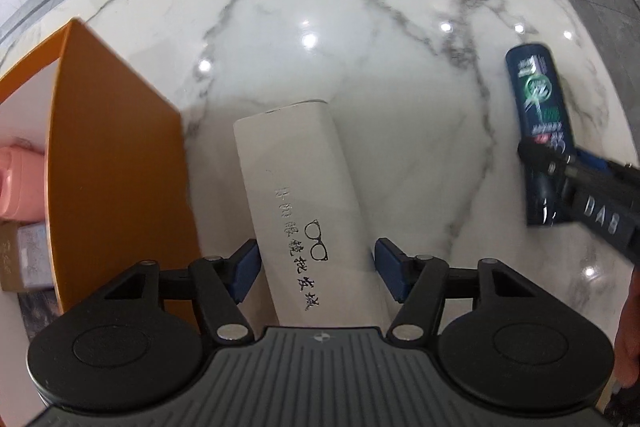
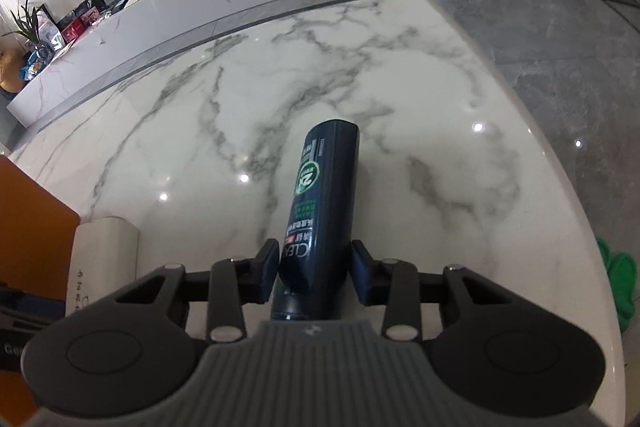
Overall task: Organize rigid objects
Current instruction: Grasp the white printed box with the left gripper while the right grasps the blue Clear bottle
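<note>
Left gripper (image 1: 314, 269) astride white case (image 1: 296, 187), pads apart.

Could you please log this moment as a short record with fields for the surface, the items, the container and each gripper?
surface: white marble table
item 1: white glasses case, lying flat between the left gripper fingers, small gaps visible
item 2: dark blue bottle, lying on its side between the right gripper fingers, a gap on one side
container: orange box, beside the case, pink item inside
</note>
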`<action>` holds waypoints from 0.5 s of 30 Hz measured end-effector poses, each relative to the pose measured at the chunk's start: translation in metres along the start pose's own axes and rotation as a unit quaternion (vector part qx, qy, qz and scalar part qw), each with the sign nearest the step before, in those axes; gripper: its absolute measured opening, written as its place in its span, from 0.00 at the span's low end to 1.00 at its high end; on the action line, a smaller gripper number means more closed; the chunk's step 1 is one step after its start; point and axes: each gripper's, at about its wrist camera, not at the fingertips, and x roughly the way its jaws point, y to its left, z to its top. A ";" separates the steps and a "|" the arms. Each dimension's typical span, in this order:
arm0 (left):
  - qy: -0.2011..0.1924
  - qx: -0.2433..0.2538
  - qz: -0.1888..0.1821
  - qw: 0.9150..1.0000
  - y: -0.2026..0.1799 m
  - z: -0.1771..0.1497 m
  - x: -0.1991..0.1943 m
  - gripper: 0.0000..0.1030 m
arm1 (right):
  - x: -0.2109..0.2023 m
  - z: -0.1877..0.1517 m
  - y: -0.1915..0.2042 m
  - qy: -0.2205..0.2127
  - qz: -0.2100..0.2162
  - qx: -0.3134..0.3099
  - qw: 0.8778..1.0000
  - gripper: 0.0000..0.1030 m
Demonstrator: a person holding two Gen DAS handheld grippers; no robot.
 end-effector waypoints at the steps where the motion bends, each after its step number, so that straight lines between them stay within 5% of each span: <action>1: -0.008 0.016 -0.009 1.000 -0.004 0.000 -0.002 0.69 | -0.003 -0.004 0.000 0.002 -0.001 0.000 1.000 0.37; 8: -0.045 0.114 -0.017 0.992 -0.042 -0.008 -0.004 0.70 | -0.032 -0.048 -0.005 0.001 0.012 0.056 0.998 0.36; 15: -0.014 0.038 -0.040 0.998 -0.025 -0.006 0.009 0.77 | -0.039 -0.059 -0.006 -0.023 -0.002 0.083 0.996 0.41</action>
